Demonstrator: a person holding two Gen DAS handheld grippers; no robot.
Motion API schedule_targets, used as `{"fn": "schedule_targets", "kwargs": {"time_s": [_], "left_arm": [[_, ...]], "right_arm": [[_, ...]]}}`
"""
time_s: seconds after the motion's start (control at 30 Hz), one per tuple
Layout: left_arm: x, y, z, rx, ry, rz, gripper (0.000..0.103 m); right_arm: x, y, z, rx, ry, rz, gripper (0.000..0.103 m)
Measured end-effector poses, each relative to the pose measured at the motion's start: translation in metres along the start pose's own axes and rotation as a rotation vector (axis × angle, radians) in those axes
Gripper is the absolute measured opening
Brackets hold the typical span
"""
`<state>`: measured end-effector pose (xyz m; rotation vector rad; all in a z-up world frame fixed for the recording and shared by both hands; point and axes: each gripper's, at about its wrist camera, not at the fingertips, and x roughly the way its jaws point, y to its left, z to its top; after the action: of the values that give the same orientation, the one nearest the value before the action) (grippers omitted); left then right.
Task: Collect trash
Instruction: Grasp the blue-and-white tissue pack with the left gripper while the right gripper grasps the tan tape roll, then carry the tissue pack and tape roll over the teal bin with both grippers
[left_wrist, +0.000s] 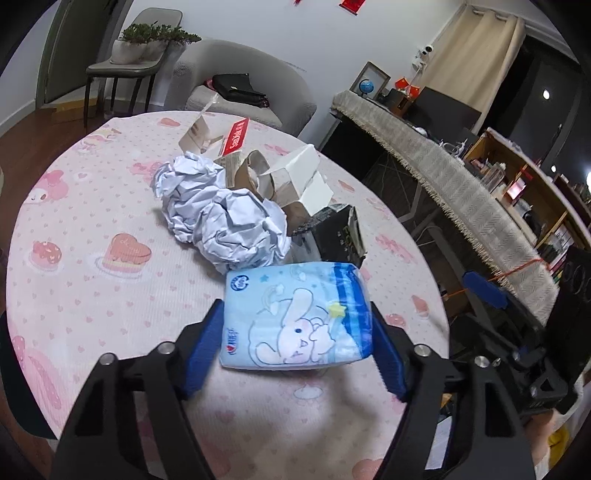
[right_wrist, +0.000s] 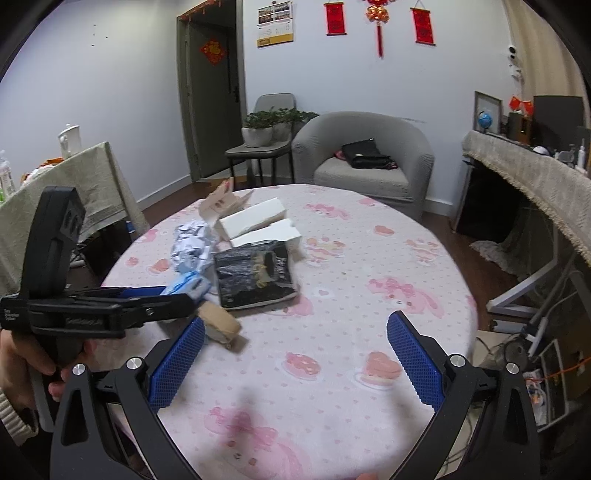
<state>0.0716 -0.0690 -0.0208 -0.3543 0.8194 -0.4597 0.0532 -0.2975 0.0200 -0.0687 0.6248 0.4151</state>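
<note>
Left wrist: red "SanDisk" card (left_wrist: 235, 133) behind crumpled paper (left_wrist: 221, 214).

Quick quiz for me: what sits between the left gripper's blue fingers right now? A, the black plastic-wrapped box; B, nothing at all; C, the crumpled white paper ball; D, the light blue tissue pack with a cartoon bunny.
D: in the left wrist view the left gripper has its blue pads on both sides of the light blue tissue pack with a cartoon bunny, apparently clamping it.
</note>
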Motion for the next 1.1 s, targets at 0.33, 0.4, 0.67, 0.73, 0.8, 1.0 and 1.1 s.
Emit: {"fn": "schedule_targets", "kwargs": {"time_s": [0.33,0.4,0.67,0.73,0.8,1.0,1.1], "left_arm": [[-0.022,0.002,-0.003,0.072,-0.037,0.039,0.074],[-0.028,0.008,-0.002,0.071,-0.045,0.051,0.074],[-0.051,0.038,0.0,0.04,-0.054,0.085,0.074],[-0.055,0.042,0.0,0.041,-0.059,0.095,0.074],[-0.061,0.049,0.0,0.035,-0.065,0.108,0.074],[-0.079,0.07,0.003,0.021,-0.089,0.177,0.074],[-0.088,0.081,0.005,0.018,-0.101,0.224,0.074]], "right_arm": [[0.024,0.037,0.001,-0.096,0.077,0.1,0.079],[0.03,0.043,0.001,-0.12,0.089,0.103,0.075],[0.055,0.06,0.002,-0.207,0.149,0.096,0.061],[0.063,0.065,0.003,-0.218,0.172,0.097,0.055],[0.069,0.069,0.003,-0.228,0.191,0.087,0.054],[0.073,0.086,0.001,-0.247,0.223,0.125,0.033],[0.074,0.096,0.003,-0.252,0.234,0.146,0.018]]}}
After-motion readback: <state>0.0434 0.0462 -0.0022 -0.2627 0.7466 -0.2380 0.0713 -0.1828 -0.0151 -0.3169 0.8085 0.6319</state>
